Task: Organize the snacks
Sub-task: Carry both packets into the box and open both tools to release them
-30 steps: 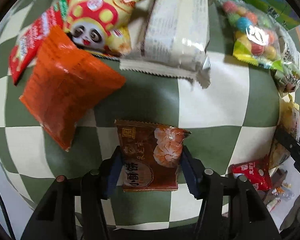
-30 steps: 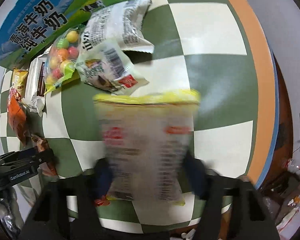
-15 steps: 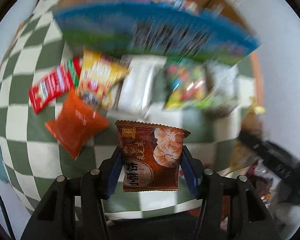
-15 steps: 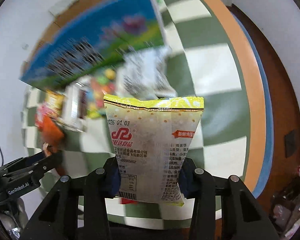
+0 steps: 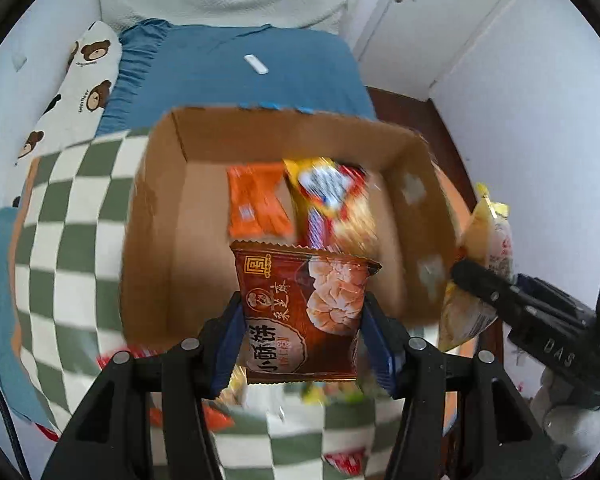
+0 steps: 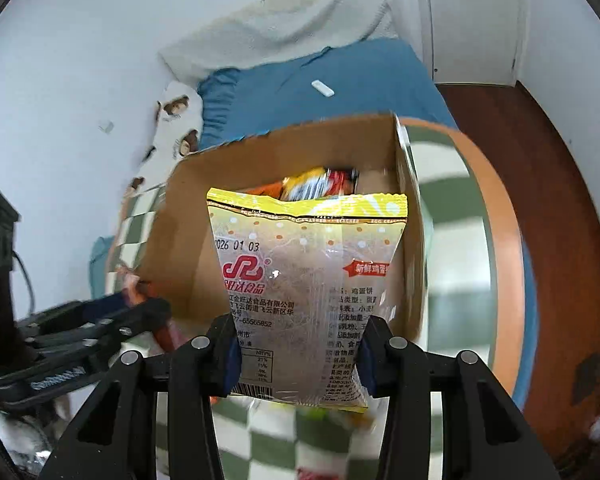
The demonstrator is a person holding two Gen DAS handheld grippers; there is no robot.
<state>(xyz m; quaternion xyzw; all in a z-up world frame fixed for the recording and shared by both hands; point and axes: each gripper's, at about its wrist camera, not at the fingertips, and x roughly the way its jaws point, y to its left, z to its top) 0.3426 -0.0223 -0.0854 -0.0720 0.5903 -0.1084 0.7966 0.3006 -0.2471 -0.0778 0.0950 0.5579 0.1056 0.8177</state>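
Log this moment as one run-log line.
left gripper: shut on brown snack packet | right gripper: shut on yellow snack bag | cardboard box: open, holds snacks | next: likely drop both in

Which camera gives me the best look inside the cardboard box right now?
Left wrist: it looks down into the cardboard box, showing an orange packet and a yellow-red bag on its floor. In the right wrist view, the held yellow packet blocks most of the interior.

A home bedroom: blue-sheeted bed (image 5: 236, 68), bear-print pillow (image 5: 76, 84), closet door (image 5: 432, 12).
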